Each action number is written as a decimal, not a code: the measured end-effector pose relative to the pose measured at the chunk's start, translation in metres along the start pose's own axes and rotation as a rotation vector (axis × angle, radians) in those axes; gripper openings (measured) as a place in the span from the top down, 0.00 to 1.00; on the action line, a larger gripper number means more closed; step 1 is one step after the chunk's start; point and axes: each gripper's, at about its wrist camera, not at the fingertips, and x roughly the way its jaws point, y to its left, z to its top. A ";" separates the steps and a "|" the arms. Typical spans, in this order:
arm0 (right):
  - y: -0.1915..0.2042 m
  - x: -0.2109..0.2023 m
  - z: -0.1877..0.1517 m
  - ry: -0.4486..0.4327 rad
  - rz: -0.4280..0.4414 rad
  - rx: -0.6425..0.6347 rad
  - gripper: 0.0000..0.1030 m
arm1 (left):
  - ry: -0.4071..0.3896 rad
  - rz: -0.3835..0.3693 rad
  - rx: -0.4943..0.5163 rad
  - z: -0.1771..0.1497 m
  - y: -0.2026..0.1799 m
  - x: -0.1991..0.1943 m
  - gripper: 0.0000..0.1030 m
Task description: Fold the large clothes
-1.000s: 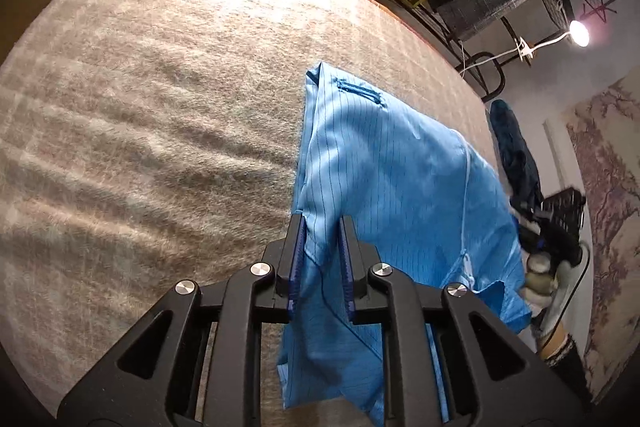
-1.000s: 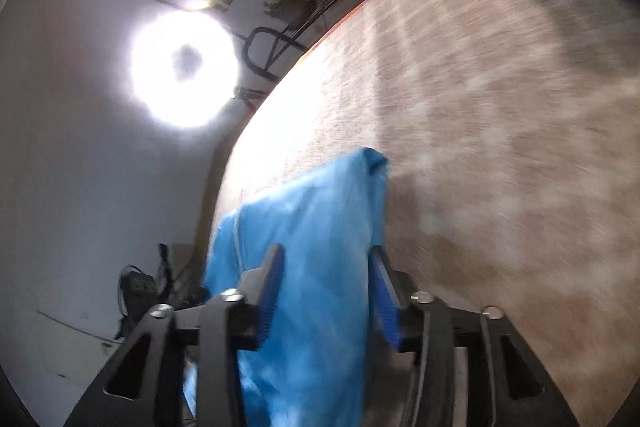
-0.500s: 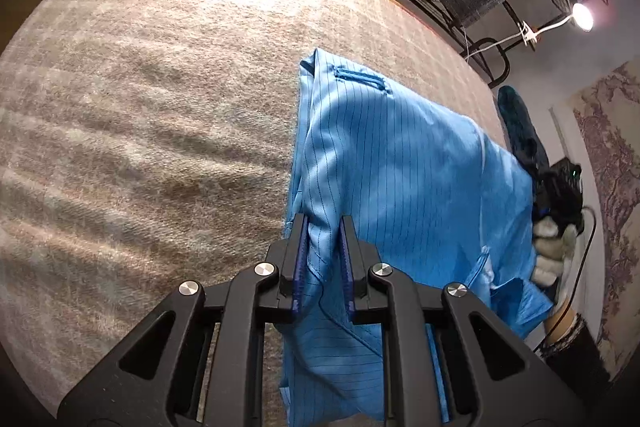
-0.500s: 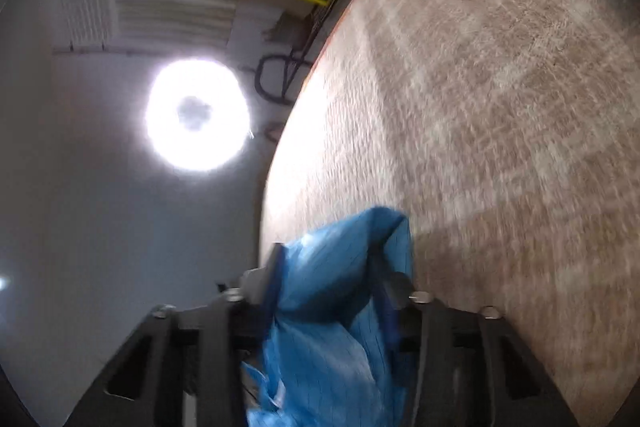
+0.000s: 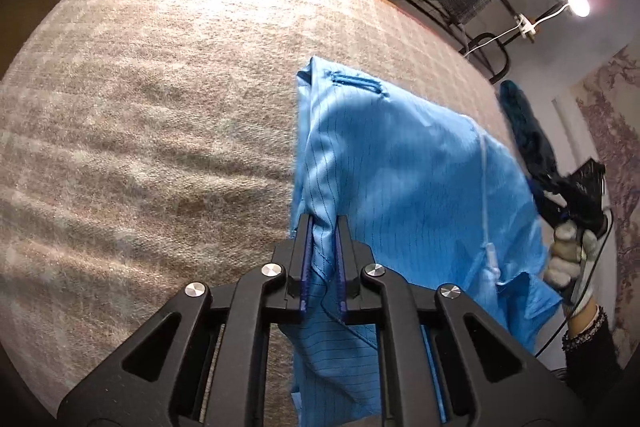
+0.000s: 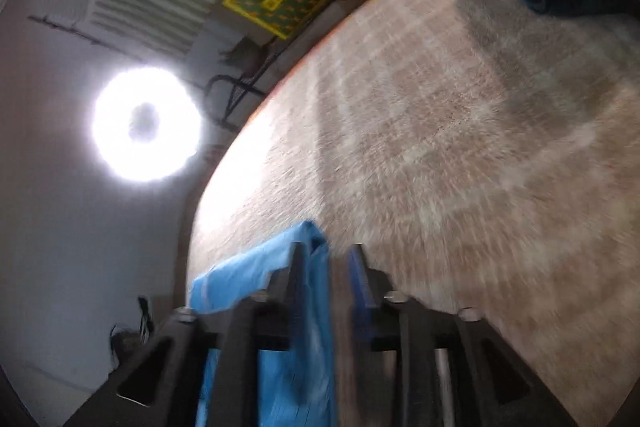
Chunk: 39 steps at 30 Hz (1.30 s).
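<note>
Since the earlier frame, the blue garment on the surface is being released by the right gripper, fingers opening; left gripper fingers are clenched on its edge. Bunching is risked if pulled unevenly.

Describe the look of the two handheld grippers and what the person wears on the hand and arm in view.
The left gripper is matte black plastic with triangular cut-outs in its linkage arms, round silver bolt heads at the pivots and blue pads lining its fingers. The right gripper has the same black frame and blue pads. In the left wrist view, the hand wears a light knit glove, a dark sleeve with a speckled cuff, and a thin black cable trails beside it.
</note>
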 end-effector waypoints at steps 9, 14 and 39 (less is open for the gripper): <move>0.023 -0.022 -0.080 0.222 -0.013 -0.157 0.82 | 0.031 -0.027 -0.016 -0.011 -0.001 -0.009 0.89; 0.036 -0.030 -0.092 0.181 -0.012 -0.208 0.97 | -0.031 0.001 0.018 -0.003 -0.015 -0.020 0.95; 0.100 -0.075 -0.169 0.142 0.055 -0.507 0.35 | 0.036 -0.227 0.303 -0.134 -0.144 -0.069 0.71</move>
